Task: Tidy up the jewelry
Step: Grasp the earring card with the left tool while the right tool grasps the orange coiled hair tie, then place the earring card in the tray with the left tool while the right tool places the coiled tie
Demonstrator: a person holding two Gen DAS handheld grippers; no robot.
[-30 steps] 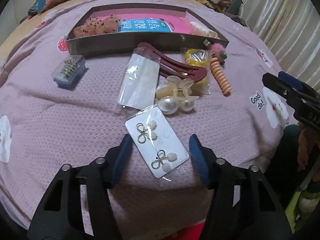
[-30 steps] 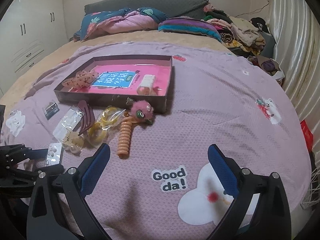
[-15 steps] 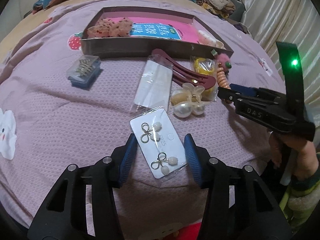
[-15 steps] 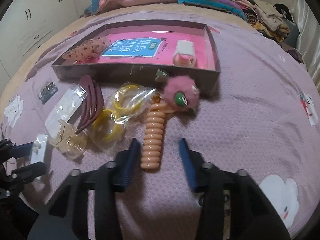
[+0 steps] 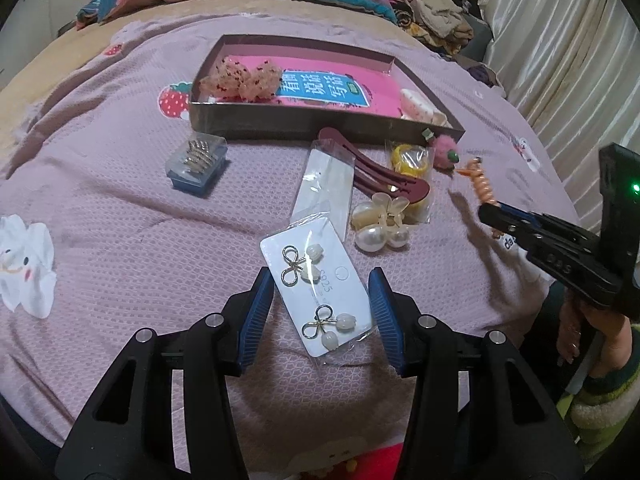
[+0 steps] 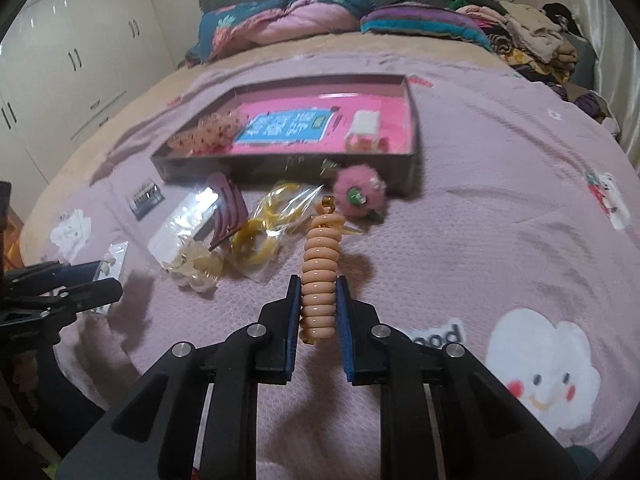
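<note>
Two tools work over the bed: the right tool (image 6: 318, 312) is clenched on the peach spiral hair tie (image 6: 320, 276), lifted near the bed's front edge, while the left tool (image 5: 320, 316), its jaws having just narrowed, grips the earring card (image 5: 316, 292) by its side edges.

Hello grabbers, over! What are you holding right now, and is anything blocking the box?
Right gripper shut on orange spiral hair tie. Left gripper straddling earring card. Box ahead; pink pompom against its front wall.
</note>
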